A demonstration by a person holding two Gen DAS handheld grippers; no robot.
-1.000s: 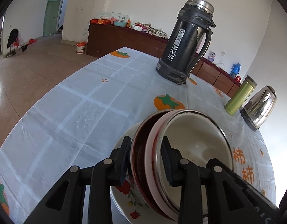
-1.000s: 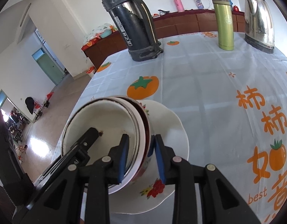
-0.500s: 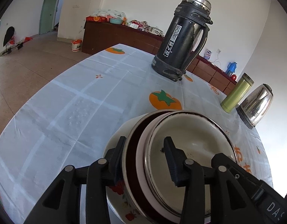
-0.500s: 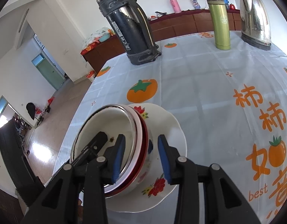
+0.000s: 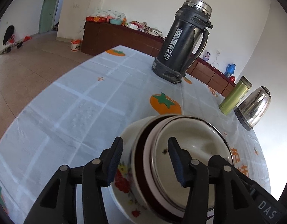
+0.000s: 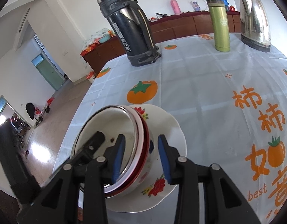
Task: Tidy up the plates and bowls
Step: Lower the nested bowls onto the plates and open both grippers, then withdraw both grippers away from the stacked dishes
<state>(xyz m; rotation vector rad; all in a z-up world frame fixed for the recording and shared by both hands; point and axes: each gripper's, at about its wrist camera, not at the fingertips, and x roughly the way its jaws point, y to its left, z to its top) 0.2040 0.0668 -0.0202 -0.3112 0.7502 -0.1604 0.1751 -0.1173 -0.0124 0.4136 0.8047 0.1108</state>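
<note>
Fingers (image 5: 115, 160) of both grippers straddle the bowls' (image 5: 190, 160) rims, left opening.

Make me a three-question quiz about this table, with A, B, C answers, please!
1. Where do the stacked bowls sit?
A. on the flowered plate
B. beside the kettle
C. on the floor

2. What colour is the slim tumbler?
A. pink
B. green
C. black

3. Is the left hand-held gripper squeezing the bowls' rim?
A. yes, tightly
B. no, its jaws are opening with gaps around the rim
C. it is far off

Answers: 1 A, the plate's rim shows around them; 2 B, its body is green; 3 B, both pads stand clear.
</note>
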